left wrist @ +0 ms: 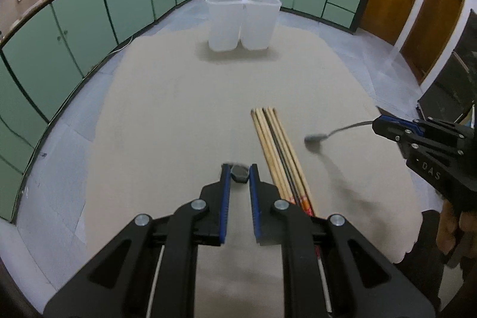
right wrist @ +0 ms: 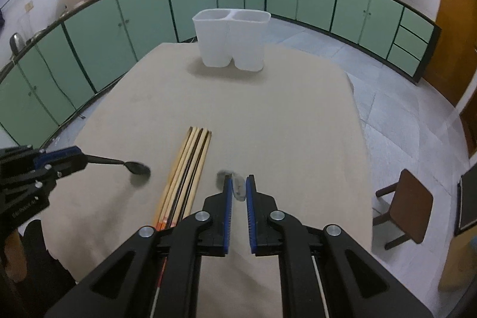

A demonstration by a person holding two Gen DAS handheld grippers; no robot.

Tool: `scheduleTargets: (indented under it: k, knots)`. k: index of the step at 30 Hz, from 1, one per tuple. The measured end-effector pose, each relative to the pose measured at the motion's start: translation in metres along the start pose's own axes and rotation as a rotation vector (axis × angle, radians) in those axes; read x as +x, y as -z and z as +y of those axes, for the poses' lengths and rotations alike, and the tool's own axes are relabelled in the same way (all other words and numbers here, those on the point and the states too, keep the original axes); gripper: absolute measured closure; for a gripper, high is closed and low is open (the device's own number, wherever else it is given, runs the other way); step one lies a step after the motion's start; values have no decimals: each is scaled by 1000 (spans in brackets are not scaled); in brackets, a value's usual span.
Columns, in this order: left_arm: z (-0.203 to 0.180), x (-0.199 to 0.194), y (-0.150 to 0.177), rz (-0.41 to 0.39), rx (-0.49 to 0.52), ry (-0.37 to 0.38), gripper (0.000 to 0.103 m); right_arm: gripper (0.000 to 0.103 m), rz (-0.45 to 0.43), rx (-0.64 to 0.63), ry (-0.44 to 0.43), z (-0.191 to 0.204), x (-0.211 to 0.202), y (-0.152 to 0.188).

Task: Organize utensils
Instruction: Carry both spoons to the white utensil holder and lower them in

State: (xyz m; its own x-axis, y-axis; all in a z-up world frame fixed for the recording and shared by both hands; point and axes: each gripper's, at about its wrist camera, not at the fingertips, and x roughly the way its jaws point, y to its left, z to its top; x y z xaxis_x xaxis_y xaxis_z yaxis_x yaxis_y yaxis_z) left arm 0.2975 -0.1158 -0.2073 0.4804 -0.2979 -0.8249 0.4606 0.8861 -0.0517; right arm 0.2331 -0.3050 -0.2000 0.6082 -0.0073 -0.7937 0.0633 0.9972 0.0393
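A: Left wrist view sits just behind its own black gripper with blue pads (left wrist: 240,169); looks forward and steeply down over the beige cloth-covered table (left wrist: 167,109); near edge close, far edge distant.

B: Right wrist view is mounted likewise behind the right black gripper with blue pads (right wrist: 238,179); same tilt, same facing.

A: Shared ground: the bundle of pale wooden chopsticks (left wrist: 275,151), the white translucent twin-compartment plastic holder (left wrist: 243,20) at the far end, the curved row of green cabinets (left wrist: 89,20); each view also catches the other gripper at its side edge.

B: Agreed; only the right view takes in the brown wooden stool (right wrist: 408,204).
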Motion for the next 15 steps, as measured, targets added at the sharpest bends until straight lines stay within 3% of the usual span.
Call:
scheduleTargets:
  k: [7,15]
  knots:
    - [6,-7,-34,2,25,38,91,95,61,-27,-31,-11,0,-37]
    - [4,-25,-88,-69,81,28,91,95,21,-91,-19,-10,-17,-88]
